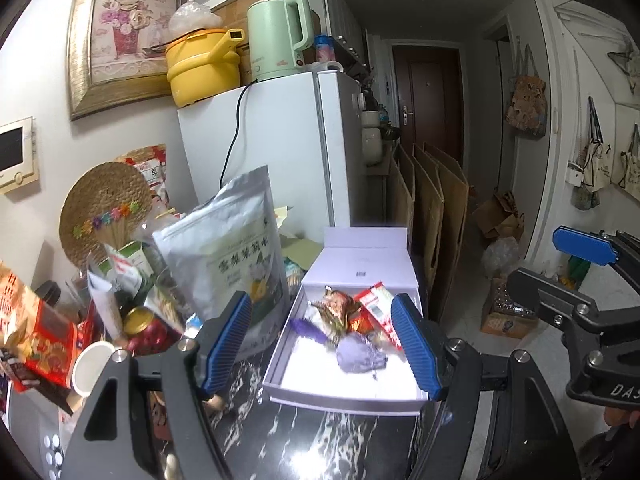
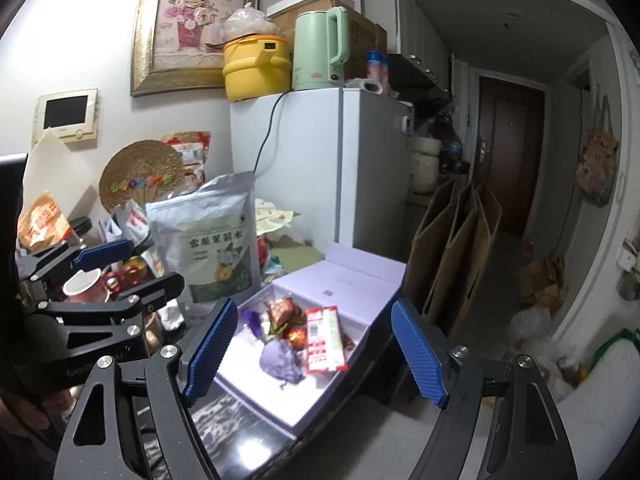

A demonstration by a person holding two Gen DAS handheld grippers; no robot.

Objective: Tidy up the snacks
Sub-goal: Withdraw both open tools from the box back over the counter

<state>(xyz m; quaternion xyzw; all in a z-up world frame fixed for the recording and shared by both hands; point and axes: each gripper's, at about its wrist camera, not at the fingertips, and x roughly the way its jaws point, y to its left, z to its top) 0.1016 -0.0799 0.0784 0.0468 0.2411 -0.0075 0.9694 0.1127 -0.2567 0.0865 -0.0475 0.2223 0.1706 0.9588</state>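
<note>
A: State the position of the snacks relative to both grippers.

B: The snacks lie inside the lavender box (image 1: 394, 258), which rests on the dark marbled counter (image 1: 320, 436). The left gripper (image 1: 320, 344) hangs just short of the box, jaws spread, nothing between them. The right gripper (image 2: 316, 350) hangs near the box's right side, jaws released and empty. Neither touches the box.

A: Describe the contents.

B: A red-and-white packet (image 2: 324, 340) lies flat at the right. A purple pouch (image 2: 280, 362) sits at the front centre. A brown-wrapped sweet (image 2: 282, 312) and a small red-orange wrapper (image 2: 296, 336) lie behind it. A violet wrapper (image 2: 252, 318) lies at the left.

A: Adjacent items?

B: A silver stand-up pouch (image 1: 236, 256) stands upright just left of the box. The box's lid is folded back toward the white refrigerator (image 1: 280, 148).
</note>
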